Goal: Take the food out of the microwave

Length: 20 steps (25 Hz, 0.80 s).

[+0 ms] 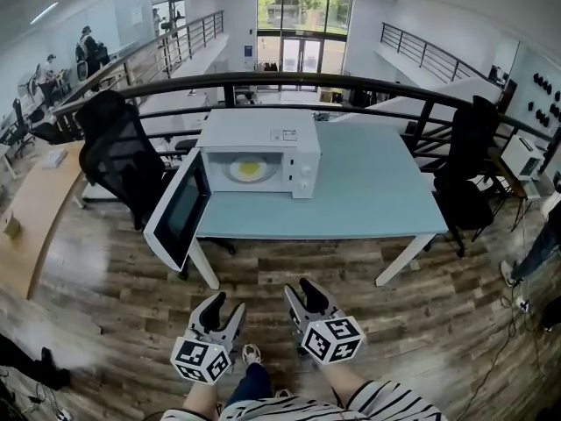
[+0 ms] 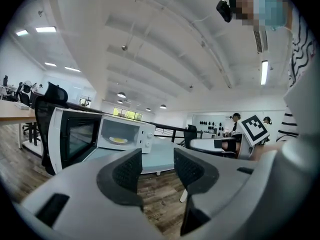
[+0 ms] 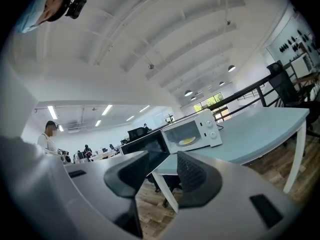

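The head view shows the yellow food point(image 1: 248, 170) inside the open microwave point(image 1: 263, 134) on the table point(image 1: 377, 191), well apart from the left gripper point(image 1: 226, 305) and right gripper point(image 1: 301, 288); the left gripper view shows its jaws apart and empty, the right gripper view likewise

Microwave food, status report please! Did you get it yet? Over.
Left gripper and right gripper open, empty. Food not yet out, inside microwave, door wide open. Nothing in the way; grippers short of table.
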Each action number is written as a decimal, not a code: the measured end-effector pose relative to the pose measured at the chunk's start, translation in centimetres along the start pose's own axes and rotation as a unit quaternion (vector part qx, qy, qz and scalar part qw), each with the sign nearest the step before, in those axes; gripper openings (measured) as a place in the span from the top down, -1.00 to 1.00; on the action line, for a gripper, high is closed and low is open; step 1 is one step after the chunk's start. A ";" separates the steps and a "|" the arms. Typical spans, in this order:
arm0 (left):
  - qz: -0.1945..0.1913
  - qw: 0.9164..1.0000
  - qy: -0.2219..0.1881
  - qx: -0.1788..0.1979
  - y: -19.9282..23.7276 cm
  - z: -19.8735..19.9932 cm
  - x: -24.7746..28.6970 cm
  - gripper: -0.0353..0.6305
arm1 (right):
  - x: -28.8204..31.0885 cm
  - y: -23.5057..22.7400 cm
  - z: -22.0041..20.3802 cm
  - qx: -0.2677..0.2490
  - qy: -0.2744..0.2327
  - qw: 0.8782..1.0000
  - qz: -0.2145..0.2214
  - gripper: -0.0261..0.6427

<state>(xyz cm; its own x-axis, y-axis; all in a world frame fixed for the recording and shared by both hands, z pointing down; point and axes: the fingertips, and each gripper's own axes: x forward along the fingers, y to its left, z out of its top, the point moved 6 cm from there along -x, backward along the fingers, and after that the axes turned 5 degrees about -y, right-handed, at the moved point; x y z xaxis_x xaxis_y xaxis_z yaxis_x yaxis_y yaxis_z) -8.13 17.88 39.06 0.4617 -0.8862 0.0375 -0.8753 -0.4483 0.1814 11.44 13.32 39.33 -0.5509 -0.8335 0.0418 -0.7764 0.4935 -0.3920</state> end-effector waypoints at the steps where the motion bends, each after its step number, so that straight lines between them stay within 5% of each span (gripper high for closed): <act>1: -0.002 1.000 0.001 -0.003 0.7 0.0 0.8 0.35 | 0.8 -0.3 0.0 0.000 0.000 1.000 -0.004 0.42; 20: -0.077 0.996 0.027 -0.030 13.8 0.6 13.9 0.35 | 16.9 -3.1 0.0 0.002 -0.004 0.997 -0.075 0.42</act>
<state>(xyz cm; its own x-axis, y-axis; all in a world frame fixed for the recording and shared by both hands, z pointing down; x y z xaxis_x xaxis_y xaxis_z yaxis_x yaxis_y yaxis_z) -13.93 -0.69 41.45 0.5985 -0.7990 0.0577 -0.7839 -0.5693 0.2476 4.50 -2.34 41.21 -0.4265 -0.8998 0.0922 -0.8482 0.3625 -0.3863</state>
